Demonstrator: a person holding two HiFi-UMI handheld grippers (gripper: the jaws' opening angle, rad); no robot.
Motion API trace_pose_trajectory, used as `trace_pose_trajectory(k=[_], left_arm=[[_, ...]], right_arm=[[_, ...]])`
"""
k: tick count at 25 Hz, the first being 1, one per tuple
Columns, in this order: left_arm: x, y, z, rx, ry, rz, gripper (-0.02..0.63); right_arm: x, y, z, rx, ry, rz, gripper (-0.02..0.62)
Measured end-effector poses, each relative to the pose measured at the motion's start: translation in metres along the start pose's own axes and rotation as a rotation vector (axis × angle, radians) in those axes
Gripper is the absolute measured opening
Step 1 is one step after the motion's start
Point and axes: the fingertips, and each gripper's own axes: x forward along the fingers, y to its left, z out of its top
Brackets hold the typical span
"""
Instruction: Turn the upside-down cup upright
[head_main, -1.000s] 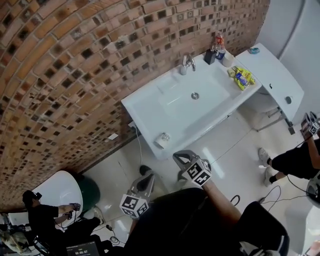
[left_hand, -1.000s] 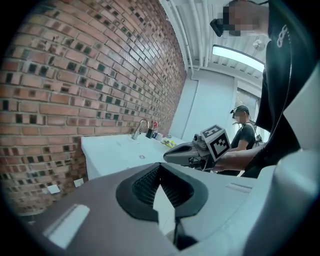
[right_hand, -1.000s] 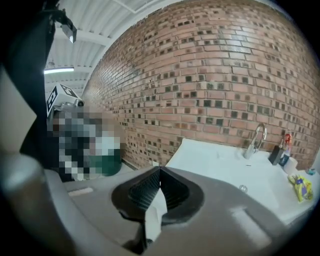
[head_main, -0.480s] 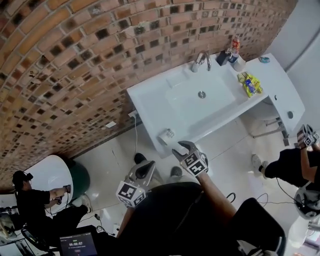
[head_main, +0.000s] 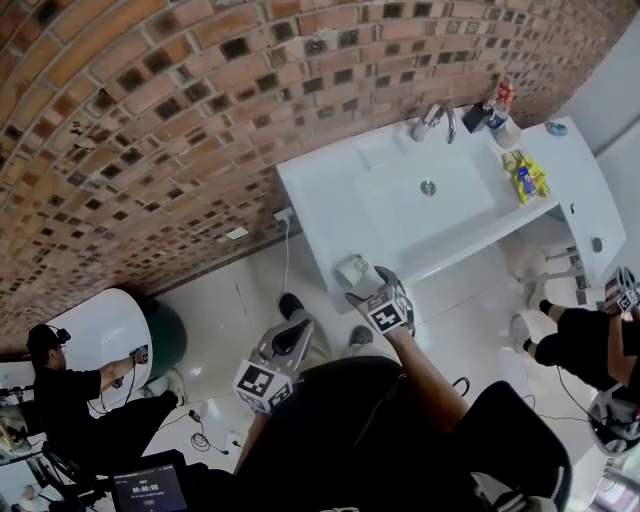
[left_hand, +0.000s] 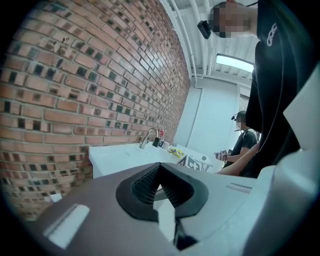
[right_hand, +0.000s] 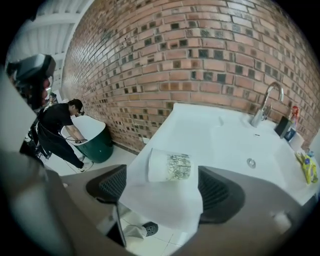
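A white cup (right_hand: 169, 166) with a dark plant print is on the near left corner of the white sink counter (right_hand: 200, 130). Its long axis runs left to right there, so it looks to lie on its side. The head view shows the cup (head_main: 352, 270) small at the counter (head_main: 320, 200) corner. My right gripper (right_hand: 162, 176) is open; its jaws have just been opening, and the cup shows between them, untouched. From above, the right gripper (head_main: 372, 296) hovers just short of the cup. My left gripper (left_hand: 159, 167) hangs lower by the person's body (head_main: 296, 324), tips together, holding nothing.
A tap (head_main: 432, 118), a drain (head_main: 428, 187), bottles (head_main: 495, 108) and a yellow packet (head_main: 527, 177) are on the counter. A green and white tub (head_main: 150, 335) stands left by the brick wall, with a person (head_main: 70, 395) beside it. Another person (head_main: 590, 345) stands right. Cables lie on the tiled floor.
My right gripper has dropped toward the counter corner and its jaws have spread wide in front of the cup. The left gripper has shifted slightly. The head view has drifted.
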Motion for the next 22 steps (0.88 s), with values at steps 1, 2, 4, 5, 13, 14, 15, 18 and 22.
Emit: trace_pose_trajectory(k=[1,2,4,5,13,14,15,18,22], left_arm=[[-0.001,0.003,0.0,0.002,-0.001,0.006,0.015],[-0.003,0.004,0.001,-0.002,0.006,0.008,0.015],[-0.005,0.006,0.002,-0.017,0.026,0.008,0.015],[-0.005,0.007,0.002,-0.017,0.028,0.01,0.015],[-0.009,0.021,0.005,0.0,0.018,0.032,0.015],[-0.009,0.021,0.004,-0.001,0.022,0.032,0.015],[-0.009,0.02,0.003,-0.005,0.028,0.029,0.015],[-0.009,0.02,0.002,0.0,0.02,0.035,0.015],[-0.007,0.016,0.003,-0.002,0.021,0.027,0.015]], right_arm=[[0.006,-0.001,-0.002,0.005,0.01,-0.003,0.43],[0.012,-0.001,-0.004,0.008,0.019,-0.008,0.436],[0.022,-0.003,-0.007,0.008,0.037,-0.014,0.439],[0.027,-0.004,-0.01,0.005,0.05,-0.016,0.439],[0.05,-0.018,-0.015,-0.022,0.085,-0.054,0.439],[0.051,-0.017,-0.015,-0.021,0.086,-0.05,0.439],[0.052,-0.017,-0.016,-0.02,0.089,-0.044,0.439],[0.052,-0.017,-0.017,-0.01,0.092,-0.032,0.432],[0.047,-0.018,-0.018,0.013,0.085,-0.024,0.402]])
